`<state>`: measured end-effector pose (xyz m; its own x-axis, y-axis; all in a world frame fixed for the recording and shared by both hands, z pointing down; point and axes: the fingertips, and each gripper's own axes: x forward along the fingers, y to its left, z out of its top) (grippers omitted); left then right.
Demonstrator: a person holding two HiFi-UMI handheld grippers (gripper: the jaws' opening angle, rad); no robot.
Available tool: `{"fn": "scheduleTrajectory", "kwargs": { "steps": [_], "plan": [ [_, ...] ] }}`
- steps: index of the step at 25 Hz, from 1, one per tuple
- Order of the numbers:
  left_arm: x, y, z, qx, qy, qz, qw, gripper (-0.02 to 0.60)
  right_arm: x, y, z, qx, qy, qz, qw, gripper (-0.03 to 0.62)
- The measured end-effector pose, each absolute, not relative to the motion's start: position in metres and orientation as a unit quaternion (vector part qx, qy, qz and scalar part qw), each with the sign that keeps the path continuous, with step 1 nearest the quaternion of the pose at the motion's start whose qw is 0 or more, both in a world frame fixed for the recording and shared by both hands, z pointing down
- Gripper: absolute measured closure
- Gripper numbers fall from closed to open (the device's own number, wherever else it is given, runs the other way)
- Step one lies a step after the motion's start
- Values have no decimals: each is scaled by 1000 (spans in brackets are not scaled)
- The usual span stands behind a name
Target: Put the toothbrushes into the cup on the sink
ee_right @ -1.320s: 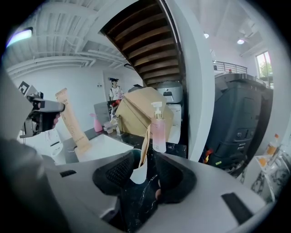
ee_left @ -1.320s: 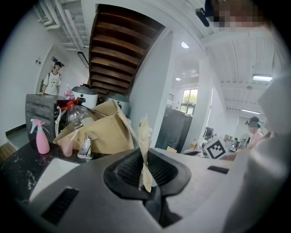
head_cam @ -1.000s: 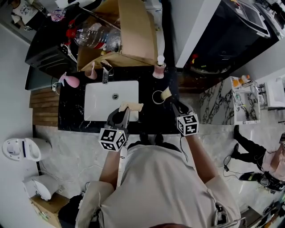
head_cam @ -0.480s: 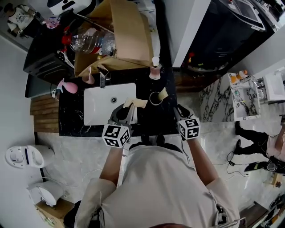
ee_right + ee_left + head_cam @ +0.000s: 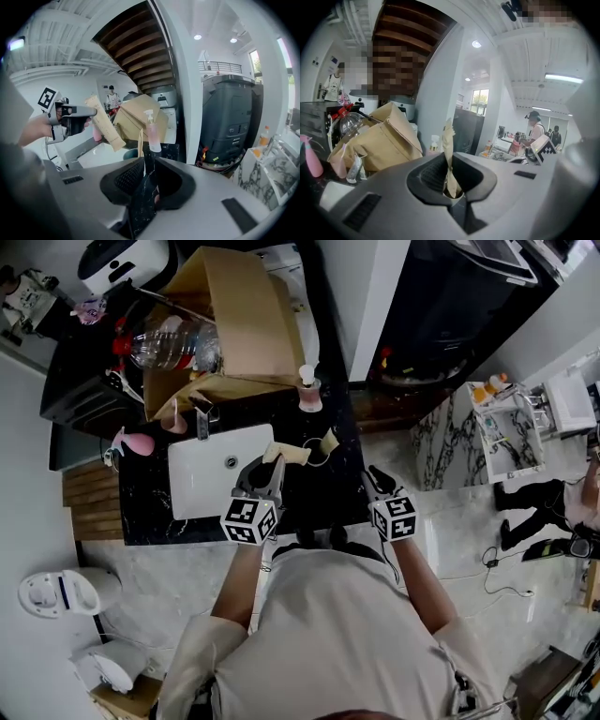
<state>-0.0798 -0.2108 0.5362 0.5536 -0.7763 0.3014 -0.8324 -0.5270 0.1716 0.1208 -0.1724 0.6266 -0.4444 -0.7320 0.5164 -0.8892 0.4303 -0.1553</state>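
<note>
Toothbrush (image 5: 449, 150) sits clamped in left gripper (image 5: 269, 471).

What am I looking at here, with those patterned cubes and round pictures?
No robot: a person at a black counter holds a two-jaw gripper in each hand; the patterned cubes belong to them. One picture comes from a camera on the person's head, looking down; the two round ones from cameras on the grippers. On the counter: a white sink, a cup with one wrapped toothbrush in it, a pink pump bottle. The left gripper clamps a second wrapped toothbrush. The right gripper's jaws have just been closing, nothing between them.
</note>
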Motion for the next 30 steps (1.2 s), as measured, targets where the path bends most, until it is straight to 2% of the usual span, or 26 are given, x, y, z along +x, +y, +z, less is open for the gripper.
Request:
{"fn": "scheduleTrajectory", "kwargs": {
  "steps": [30],
  "plan": [
    [-39,-245,620,873,-432,176,145,546,124,-165,601,511,-820,204,156,540]
  ]
}}
